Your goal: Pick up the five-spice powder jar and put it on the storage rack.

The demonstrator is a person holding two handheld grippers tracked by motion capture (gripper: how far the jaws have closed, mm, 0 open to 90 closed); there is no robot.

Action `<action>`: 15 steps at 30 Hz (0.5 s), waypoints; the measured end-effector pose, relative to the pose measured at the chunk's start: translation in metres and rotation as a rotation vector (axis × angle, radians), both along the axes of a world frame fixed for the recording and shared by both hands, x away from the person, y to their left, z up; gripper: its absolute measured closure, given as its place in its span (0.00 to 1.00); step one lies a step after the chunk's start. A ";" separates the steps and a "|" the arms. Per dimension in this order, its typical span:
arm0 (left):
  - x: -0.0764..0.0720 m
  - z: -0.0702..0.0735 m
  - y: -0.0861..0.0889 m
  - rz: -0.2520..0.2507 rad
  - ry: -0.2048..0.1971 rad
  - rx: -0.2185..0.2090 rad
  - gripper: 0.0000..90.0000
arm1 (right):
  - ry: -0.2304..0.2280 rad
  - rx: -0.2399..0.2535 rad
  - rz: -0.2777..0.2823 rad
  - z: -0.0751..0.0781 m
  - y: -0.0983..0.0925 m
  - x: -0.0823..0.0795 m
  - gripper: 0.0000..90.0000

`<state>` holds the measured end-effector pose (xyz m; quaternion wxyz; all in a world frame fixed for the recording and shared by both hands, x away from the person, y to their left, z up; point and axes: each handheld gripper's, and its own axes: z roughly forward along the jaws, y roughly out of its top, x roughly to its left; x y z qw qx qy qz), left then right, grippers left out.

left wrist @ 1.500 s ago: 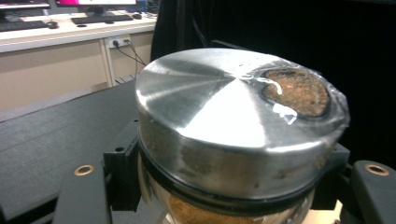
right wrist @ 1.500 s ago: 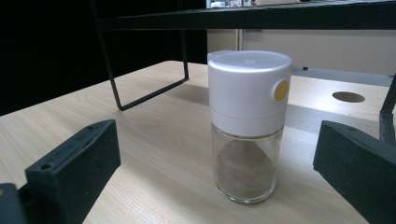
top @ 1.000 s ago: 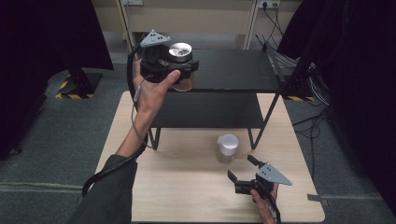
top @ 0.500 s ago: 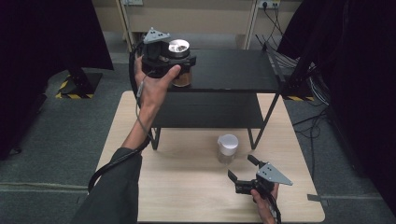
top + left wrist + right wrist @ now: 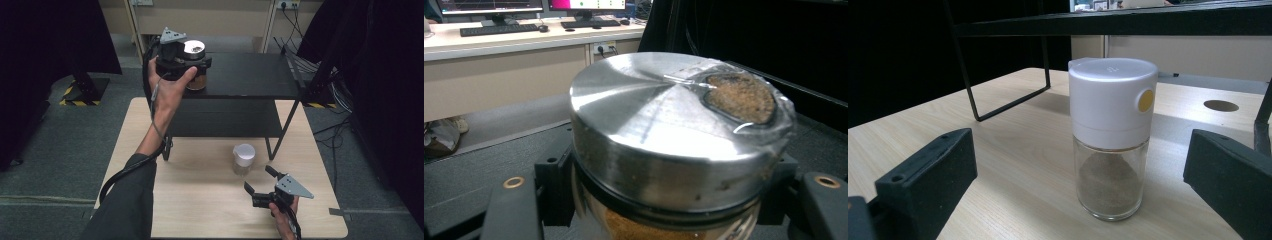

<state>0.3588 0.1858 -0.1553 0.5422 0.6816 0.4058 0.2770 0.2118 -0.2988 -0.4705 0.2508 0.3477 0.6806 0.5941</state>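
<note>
High view: my left gripper [image 5: 192,67] clamps the steel-lidded glass jar of brown granules [image 5: 194,57] upright over the black metal shelf [image 5: 250,75].
Left gripper view: jaws tight on the jar's neck.
Right gripper view: white-capped glass shaker [image 5: 1111,135] stands upright dead ahead between my wide-open, empty jaws (right gripper [image 5: 261,186] nearer).

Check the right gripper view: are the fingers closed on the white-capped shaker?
No: the right gripper has its fingers standing wide apart, clear of the shaker.
</note>
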 end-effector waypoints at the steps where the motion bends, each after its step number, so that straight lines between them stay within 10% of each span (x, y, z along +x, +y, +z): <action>1: 0.001 -0.001 0.000 0.003 -0.001 0.000 0.34 | 0.001 0.001 0.000 0.000 0.000 0.000 0.01; 15: 0.002 -0.008 -0.007 0.033 -0.011 0.009 0.33 | 0.001 0.000 0.003 0.000 0.000 0.000 0.01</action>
